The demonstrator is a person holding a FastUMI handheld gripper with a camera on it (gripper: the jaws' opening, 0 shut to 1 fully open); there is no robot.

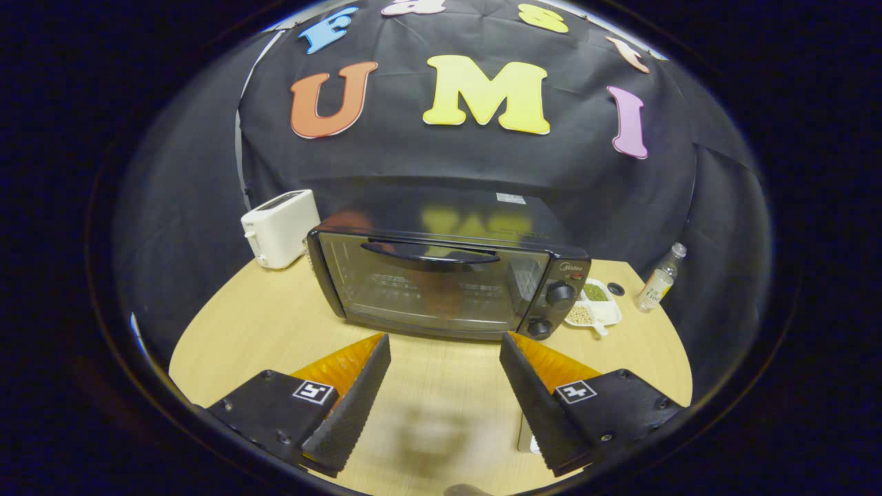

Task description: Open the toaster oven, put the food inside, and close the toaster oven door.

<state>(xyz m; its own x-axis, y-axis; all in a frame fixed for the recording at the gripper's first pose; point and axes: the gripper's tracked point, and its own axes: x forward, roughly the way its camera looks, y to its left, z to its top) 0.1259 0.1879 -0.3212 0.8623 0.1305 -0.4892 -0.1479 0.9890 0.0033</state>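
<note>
Left to right on the desk [275, 337], light wood top:

1 white pop-up toaster [280, 228], far left at the back, just beside the left end of the toaster oven, close enough that I can't tell if they touch.

1 toaster oven [441, 272], black, centre of the desk, straight ahead of the tongs and beyond the fingertips. Door [424, 286] is shut, glass front, 1 curved bar handle [431, 253] across its top. Wire rack visible through the glass; glare and reflections on the glass, so I can't tell whether anything sits on the rack. 2 knobs [559, 295] stacked on the right control panel, upper one bigger than the lower.

1 white divided dish [594, 306], just beside the oven's right end, partly hidden by its corner. 2 compartments visible: green stuff in the far one, pale beige grains or beans in the near one. 1 small dark round thing [615, 288] on the desk right behind the dish, too small to identify.

1 clear bottle [659, 279], upright, pale liquid, far right near the desk edge, apart from the dish.

Tongs [444, 344]: wide open, 2 fingers spread, nothing between them, bare desk in the gap. Fingertips sit just short of the oven's lower front edge, not touching it.

1 pale flat object [527, 437] on the desk under the right finger, mostly covered, can't identify.
</note>
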